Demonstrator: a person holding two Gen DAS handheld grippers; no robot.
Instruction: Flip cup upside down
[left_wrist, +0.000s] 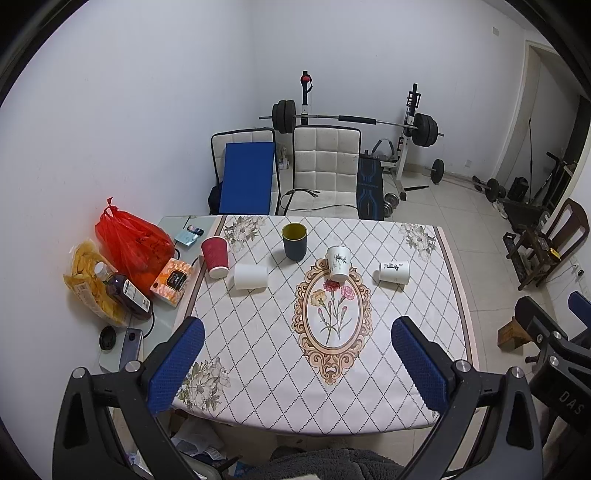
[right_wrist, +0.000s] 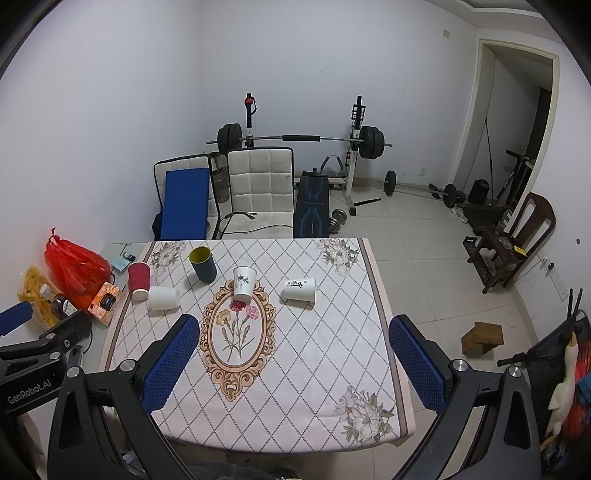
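Note:
Several cups stand on the patterned tablecloth (left_wrist: 388, 350). A dark blue cup with a yellow inside (left_wrist: 294, 242) (right_wrist: 203, 264) stands upright at the far middle. A white cup with a plant print (left_wrist: 338, 262) (right_wrist: 243, 283) stands near the centre. A white cup with a black character (left_wrist: 394, 272) (right_wrist: 300, 290) lies on its side at the right. A plain white cup (left_wrist: 250, 276) (right_wrist: 163, 298) lies on its side at the left. A red ribbed cup (left_wrist: 215, 257) (right_wrist: 139, 280) stands by the left edge. My left gripper (left_wrist: 297, 360) and right gripper (right_wrist: 294, 358) are open and empty, above the near table edge.
A red bag (left_wrist: 133, 242), a snack bag (left_wrist: 90, 284), a bottle (left_wrist: 125, 291) and an orange box (left_wrist: 173, 281) sit on the left side of the table. Two chairs (left_wrist: 325, 170) and a barbell rack (left_wrist: 406, 129) stand behind it. A wooden chair (right_wrist: 513, 243) stands at the right.

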